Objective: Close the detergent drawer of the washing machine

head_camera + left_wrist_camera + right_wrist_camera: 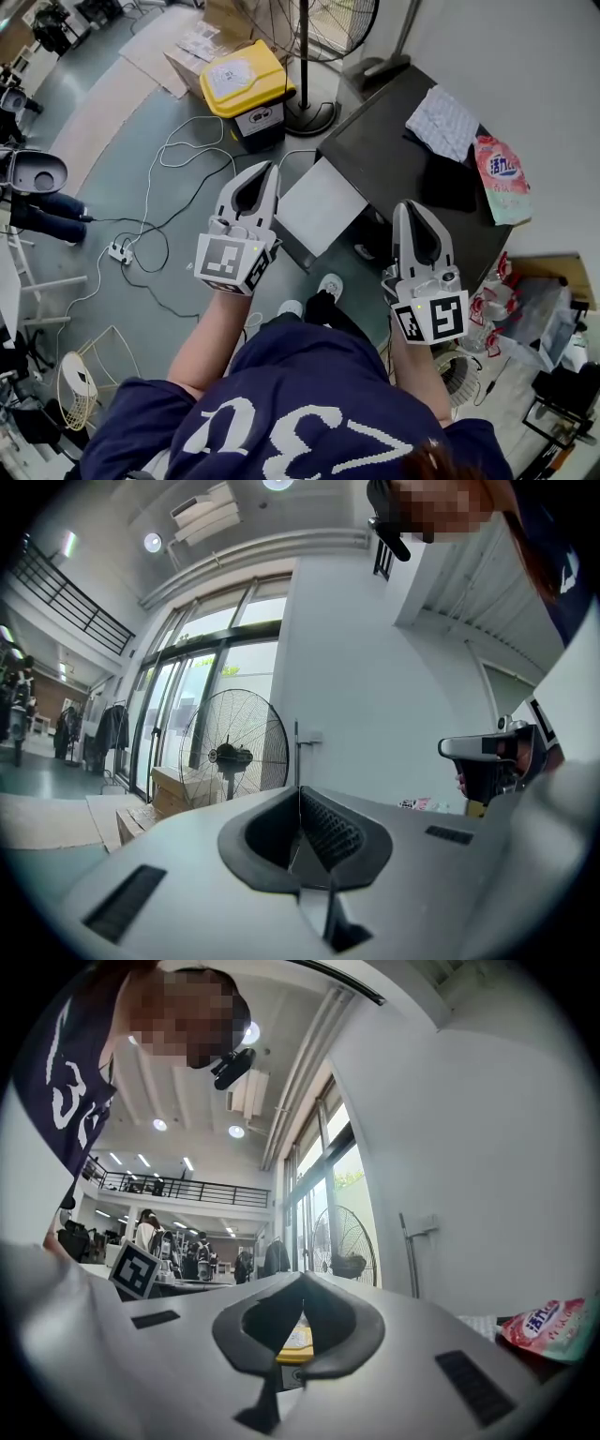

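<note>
In the head view the washing machine [384,150] is a dark-topped box ahead of me, by the wall. A white flat panel [321,208] juts out from its near left side; I cannot tell whether this is the detergent drawer. My left gripper [267,171] is held level just left of that panel, jaws shut and empty. My right gripper [409,208] hangs over the machine's near edge, also shut with nothing in it. In the left gripper view the left gripper [300,791] has its pads together. The right gripper [302,1279] looks the same in its own view.
A yellow-lidded bin [246,80] and a standing fan's base [312,117] stand beyond the left gripper. A white cloth [442,122] and a pink detergent bag [502,178] lie on the machine. Cables and a power strip [120,251] trail on the floor at left.
</note>
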Demonstrator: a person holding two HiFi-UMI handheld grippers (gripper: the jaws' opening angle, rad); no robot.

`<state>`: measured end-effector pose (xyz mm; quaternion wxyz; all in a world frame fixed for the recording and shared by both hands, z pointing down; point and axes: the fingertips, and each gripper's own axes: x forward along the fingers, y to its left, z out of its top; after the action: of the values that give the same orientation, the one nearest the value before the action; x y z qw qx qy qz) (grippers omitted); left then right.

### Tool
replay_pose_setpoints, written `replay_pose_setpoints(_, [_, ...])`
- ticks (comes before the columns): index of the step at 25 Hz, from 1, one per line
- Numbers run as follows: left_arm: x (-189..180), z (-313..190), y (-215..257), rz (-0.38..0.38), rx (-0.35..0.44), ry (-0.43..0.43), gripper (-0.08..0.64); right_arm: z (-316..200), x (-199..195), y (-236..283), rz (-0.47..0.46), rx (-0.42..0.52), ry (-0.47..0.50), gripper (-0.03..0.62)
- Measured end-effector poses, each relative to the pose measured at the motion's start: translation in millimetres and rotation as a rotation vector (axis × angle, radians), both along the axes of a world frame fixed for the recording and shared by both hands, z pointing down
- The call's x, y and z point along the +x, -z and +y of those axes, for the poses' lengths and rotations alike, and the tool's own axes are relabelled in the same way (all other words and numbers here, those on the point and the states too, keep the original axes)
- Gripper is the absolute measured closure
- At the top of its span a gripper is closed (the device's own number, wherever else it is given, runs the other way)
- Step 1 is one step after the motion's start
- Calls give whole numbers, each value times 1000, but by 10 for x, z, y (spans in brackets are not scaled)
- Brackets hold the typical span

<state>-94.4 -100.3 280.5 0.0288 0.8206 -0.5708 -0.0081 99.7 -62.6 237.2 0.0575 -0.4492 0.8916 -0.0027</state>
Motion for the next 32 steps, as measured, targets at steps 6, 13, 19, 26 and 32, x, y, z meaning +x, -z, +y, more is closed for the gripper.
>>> replay_pose_setpoints(6, [104, -228, -66, -16, 2, 19, 539, -217, 167, -97, -9, -19, 34, 577])
replay_pose_setpoints(13, [138, -347, -157, -18, 4, 31, 538, -366, 182, -229, -17, -43, 67, 577])
replay_pose_setpoints(19, [67, -475, -333, -19, -30, -20, 538, -421, 66, -414, -20, -96, 41, 577])
replay_pose_setpoints(26, [-115, -547, -678, -47, -77, -121, 538, -304, -228, -930, 7, -216, 27, 575])
replay_pose_setpoints(32, [-329, -544, -1160, -80, -159, -192, 537, -191, -561, -1590, 37, -354, 82, 539])
